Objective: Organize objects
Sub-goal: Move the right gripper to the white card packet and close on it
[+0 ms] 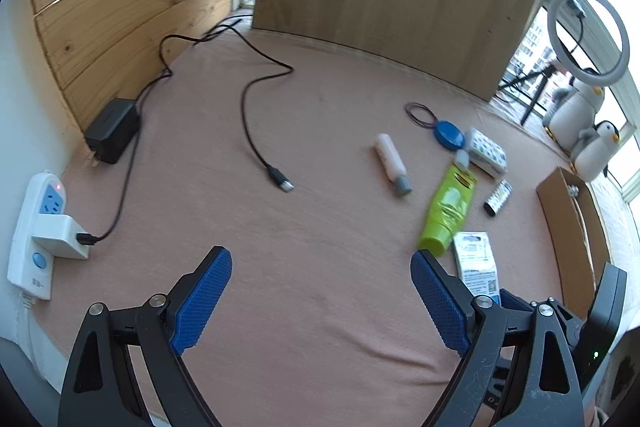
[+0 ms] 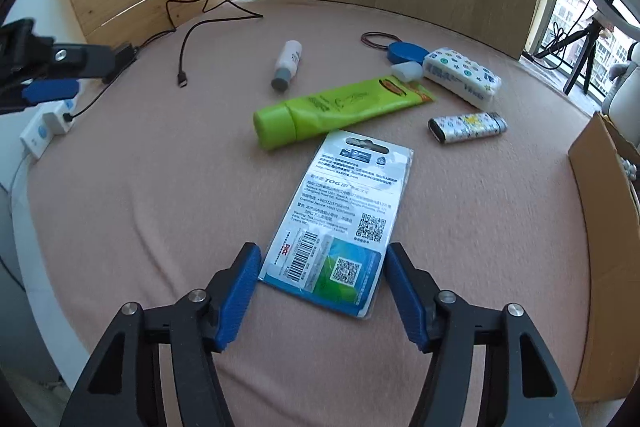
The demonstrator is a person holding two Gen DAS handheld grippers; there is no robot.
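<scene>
Little looks done: the cardboard box [image 2: 600, 247] waits at the right while the green tube [image 2: 340, 109], blister card [image 2: 340, 219] and 5 smaller items lie loose. The right gripper [image 2: 320, 291], jaws apart, straddles the card; the left gripper [image 1: 320, 301] hovers apart, empty.

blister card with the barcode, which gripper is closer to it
Right. The right gripper has its open jaws on either side of the blister card's near end. The left gripper, also open, sits off to the card's left over bare cloth.
</scene>
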